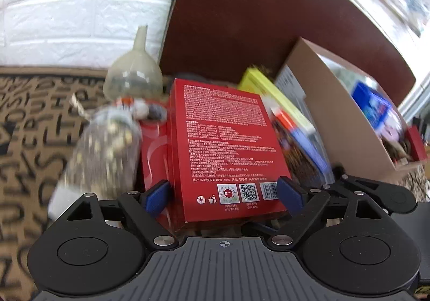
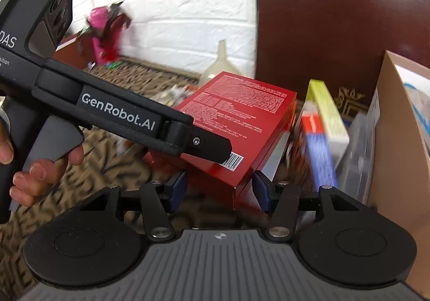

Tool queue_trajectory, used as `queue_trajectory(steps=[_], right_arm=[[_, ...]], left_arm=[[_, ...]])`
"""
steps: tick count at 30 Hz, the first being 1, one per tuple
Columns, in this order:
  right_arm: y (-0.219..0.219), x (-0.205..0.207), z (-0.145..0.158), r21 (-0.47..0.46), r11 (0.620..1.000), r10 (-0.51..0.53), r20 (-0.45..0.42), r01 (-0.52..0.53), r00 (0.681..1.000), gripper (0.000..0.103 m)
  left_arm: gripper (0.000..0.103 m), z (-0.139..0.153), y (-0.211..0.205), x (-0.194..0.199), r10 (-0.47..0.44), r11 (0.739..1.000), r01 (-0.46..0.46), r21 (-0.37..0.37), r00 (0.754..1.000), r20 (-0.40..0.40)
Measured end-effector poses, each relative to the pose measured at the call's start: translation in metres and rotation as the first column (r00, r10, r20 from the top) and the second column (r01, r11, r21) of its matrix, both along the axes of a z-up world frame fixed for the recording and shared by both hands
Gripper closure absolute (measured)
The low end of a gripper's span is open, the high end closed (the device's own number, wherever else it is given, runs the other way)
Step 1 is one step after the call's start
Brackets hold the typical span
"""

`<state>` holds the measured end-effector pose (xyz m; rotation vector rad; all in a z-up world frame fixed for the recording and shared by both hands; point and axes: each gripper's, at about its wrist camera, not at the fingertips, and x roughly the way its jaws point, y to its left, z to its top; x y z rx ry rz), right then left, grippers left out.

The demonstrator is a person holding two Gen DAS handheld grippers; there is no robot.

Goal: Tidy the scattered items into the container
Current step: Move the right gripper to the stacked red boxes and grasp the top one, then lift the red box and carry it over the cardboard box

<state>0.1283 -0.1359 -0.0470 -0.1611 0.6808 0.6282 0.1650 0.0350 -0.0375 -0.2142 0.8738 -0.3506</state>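
A red box (image 1: 223, 134) printed with white text lies on a second red box on the rug. My left gripper (image 1: 224, 193) is shut on its near end, a blue pad against each long side. In the right wrist view one black finger (image 2: 212, 147) of that gripper lies across the red box (image 2: 242, 112) by the barcode. My right gripper (image 2: 220, 189) is open, with the box's near corner between its pads and not squeezed. The cardboard container (image 1: 336, 118) stands to the right with packets inside; its wall (image 2: 397, 139) also fills the right edge of the right wrist view.
A bottle (image 1: 107, 145) of grainy stuff and a translucent funnel (image 1: 134, 69) lie left of the red boxes on the patterned rug (image 1: 32, 126). A yellow box (image 1: 268, 88) leans between them and the container. A dark wooden panel (image 1: 255, 18) stands behind. A hand (image 2: 40, 174) grips the left handle.
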Motion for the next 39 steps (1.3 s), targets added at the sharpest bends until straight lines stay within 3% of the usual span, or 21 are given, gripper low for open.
queue_trajectory(steps=[7, 11, 13, 15, 19, 26, 32, 39], right_arm=[[-0.026, -0.082, -0.011, -0.02, 0.999, 0.028, -0.058, -0.029, 0.998, 0.044], [-0.036, -0.118, -0.011, -0.039, 0.997, 0.066, -0.032, -0.067, 0.997, 0.04], [-0.037, -0.122, -0.01, -0.039, 0.996, 0.075, -0.007, -0.075, 0.997, 0.025], [-0.035, -0.12, -0.008, -0.064, 0.996, 0.068, 0.023, -0.067, 0.997, 0.021], [-0.032, -0.112, -0.011, -0.087, 0.993, 0.078, 0.041, -0.075, 0.996, 0.021], [-0.028, -0.095, -0.023, -0.042, 0.994, 0.1, -0.026, -0.101, 0.995, 0.02], [-0.024, -0.097, -0.023, -0.04, 0.995, 0.085, -0.03, -0.086, 0.996, 0.02], [-0.037, -0.118, -0.008, 0.004, 0.999, 0.052, -0.023, -0.052, 0.998, 0.022]], left_arm=[[0.013, -0.016, -0.013, -0.083, -0.059, 0.998, 0.057, -0.038, 0.996, -0.062], [0.012, -0.023, -0.013, -0.111, -0.069, 0.994, 0.062, -0.088, 0.994, -0.081], [0.011, -0.025, -0.01, -0.111, -0.053, 0.995, 0.045, -0.091, 0.995, -0.084], [0.01, -0.023, -0.005, -0.105, -0.013, 0.997, 0.005, -0.081, 0.996, -0.093], [0.007, -0.022, -0.002, -0.088, -0.016, 0.998, 0.01, -0.063, 0.995, -0.095], [0.002, -0.03, -0.015, -0.074, -0.142, 0.988, 0.135, -0.073, 0.985, -0.102], [0.003, -0.03, -0.022, -0.077, -0.131, 0.991, 0.128, -0.042, 0.988, -0.084], [0.007, -0.009, -0.026, -0.099, -0.096, 0.995, 0.095, -0.028, 0.994, -0.059]])
